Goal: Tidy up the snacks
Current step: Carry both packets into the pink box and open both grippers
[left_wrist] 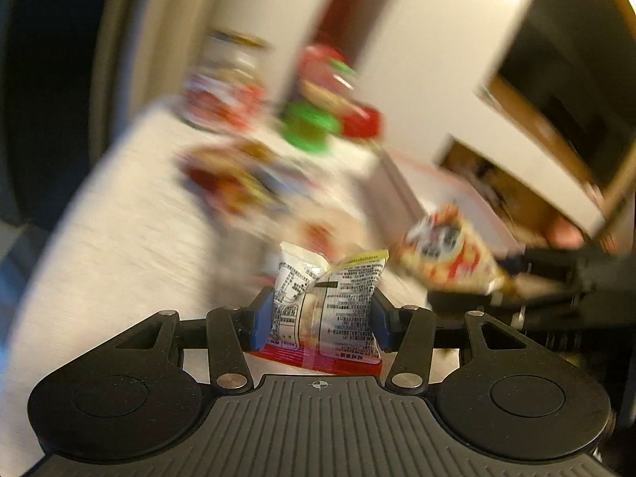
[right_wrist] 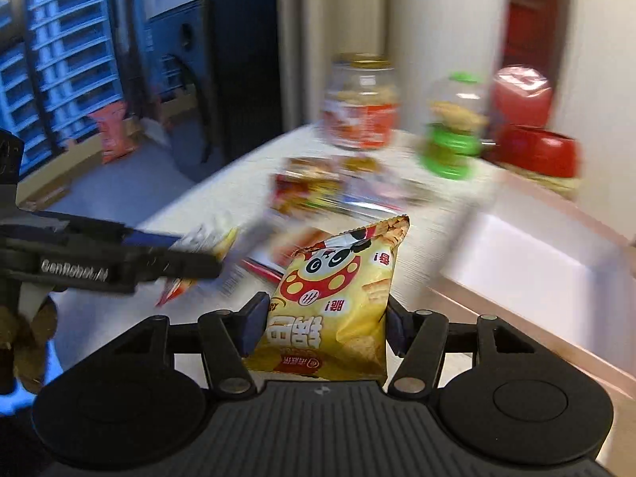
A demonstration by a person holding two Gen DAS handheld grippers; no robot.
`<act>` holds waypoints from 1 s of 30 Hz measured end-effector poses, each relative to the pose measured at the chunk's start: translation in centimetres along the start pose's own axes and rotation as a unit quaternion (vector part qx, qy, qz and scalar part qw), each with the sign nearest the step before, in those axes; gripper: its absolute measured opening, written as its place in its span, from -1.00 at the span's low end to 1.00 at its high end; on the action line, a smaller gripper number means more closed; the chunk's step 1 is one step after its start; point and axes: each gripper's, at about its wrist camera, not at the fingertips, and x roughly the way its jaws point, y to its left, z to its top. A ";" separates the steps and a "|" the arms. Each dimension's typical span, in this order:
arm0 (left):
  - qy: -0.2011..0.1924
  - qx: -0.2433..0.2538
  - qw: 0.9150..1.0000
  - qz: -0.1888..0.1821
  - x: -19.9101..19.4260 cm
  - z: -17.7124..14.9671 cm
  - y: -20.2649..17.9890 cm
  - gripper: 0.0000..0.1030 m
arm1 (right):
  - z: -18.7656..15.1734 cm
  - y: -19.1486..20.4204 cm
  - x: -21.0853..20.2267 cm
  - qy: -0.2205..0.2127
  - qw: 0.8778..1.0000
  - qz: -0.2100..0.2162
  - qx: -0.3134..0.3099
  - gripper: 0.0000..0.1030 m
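The left gripper [left_wrist: 322, 314] is clamped on a small white snack packet [left_wrist: 326, 298] with black print and a red lower edge; the blue pads [left_wrist: 262, 318] press on both of its sides, and the packet stands upright between them, above the pale desk [left_wrist: 111, 218].

The right gripper [right_wrist: 322, 326] is clamped on a yellow chip bag [right_wrist: 342, 302] with a panda face printed on it. The bag stands upright between the fingers, its crimped top edge pointing away from the camera. In the left wrist view this same bag shows at the right, held out sideways, blurred.

In the right wrist view the left gripper reaches in from the left with its packet, just beside the chip bag.

Farther back on the desk lies a loose pile of snack packets [right_wrist: 314, 187], too blurred to tell apart. Beyond them, near the far edge, stand a clear jar with a gold lid [right_wrist: 361, 103], a clear jar with a green lid and base [right_wrist: 453, 131], and a red container [right_wrist: 532, 147] at the far right.

On the right of the desk sits an open white box [right_wrist: 528, 274] with a pinkish rim, near the right gripper.
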 end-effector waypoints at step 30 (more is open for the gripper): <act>-0.078 0.063 0.995 -0.029 8.5 8.0 -6.6 0.05 | 0.9 -18.7 -2.9 -0.120 0.959 -0.119 0.229 0.61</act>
